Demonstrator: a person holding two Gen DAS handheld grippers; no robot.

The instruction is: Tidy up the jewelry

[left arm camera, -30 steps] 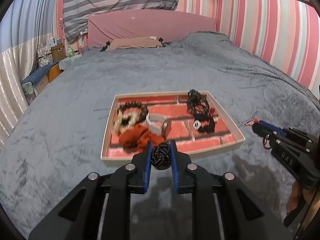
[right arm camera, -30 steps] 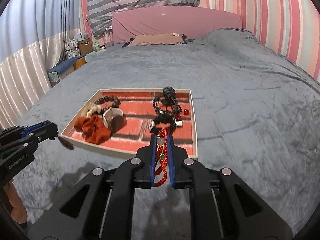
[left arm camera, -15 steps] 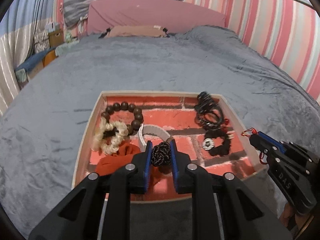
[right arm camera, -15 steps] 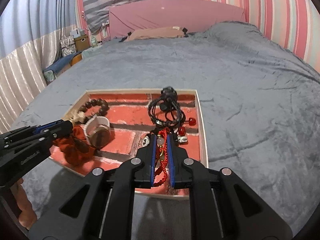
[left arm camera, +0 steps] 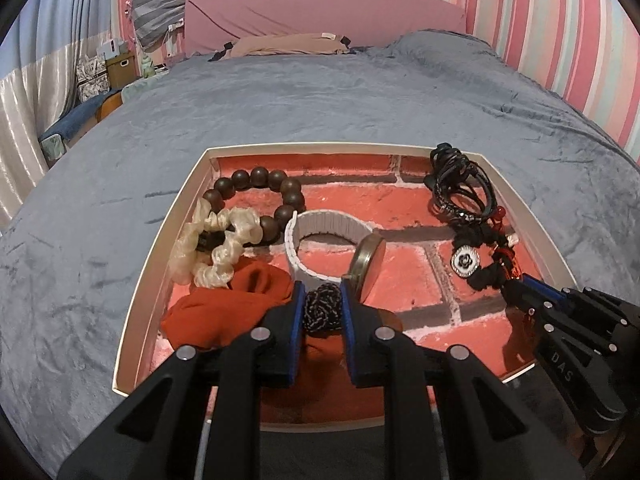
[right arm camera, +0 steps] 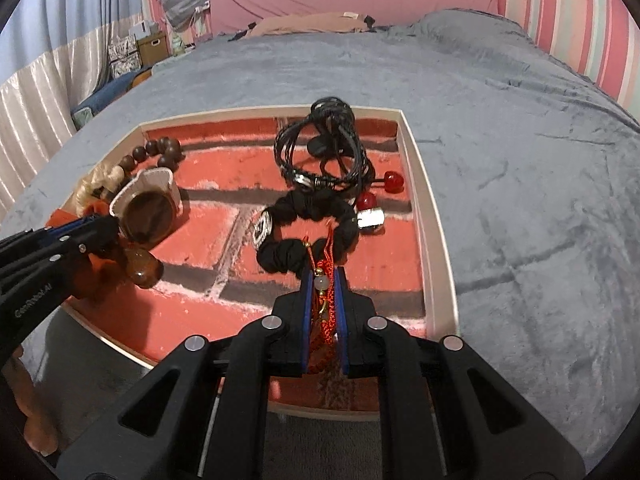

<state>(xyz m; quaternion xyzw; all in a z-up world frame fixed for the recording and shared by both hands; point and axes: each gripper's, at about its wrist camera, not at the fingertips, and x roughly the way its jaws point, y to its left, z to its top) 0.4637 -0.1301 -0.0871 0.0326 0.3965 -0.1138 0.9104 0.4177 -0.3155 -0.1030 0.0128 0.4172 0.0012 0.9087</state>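
While both grippers hang low over the near end of the tray [left arm camera: 160,276], this looks like the drop-off step: each one is carrying a piece in to set down with the rest. Nearest, the left gripper [left arm camera: 322,312] is clamped on a little black-and-white braided knot [left arm camera: 321,307], which seems to carry an amber bead hanging below it in the right wrist view, though the blur there makes me unsure. The right gripper [right arm camera: 323,300] is pinched tight on a red corded charm [right arm camera: 325,320] with a pale bead and gold bits, dangling just over the black scrunchie [right arm camera: 308,236]. Next move, I'd guess, is easing each piece down onto a bare patch of the brick-print floor and letting go without snagging cords on what's already there. Just past the left jaws sits a crumpled rust-red fabric scrunchie [left arm camera: 224,312], then a watch [left arm camera: 366,260] on a ribbed white band standing on edge, a glossy cream scrunchie [left arm camera: 216,244] and a ring of dark round wooden beads [left arm camera: 260,184]. Over on the right, a tangle of black leather cords [right arm camera: 324,148] with shiny red beads. Beyond the tray it's all plush grey bedspread [left arm camera: 360,100] up to the pink headboard [left arm camera: 320,12].
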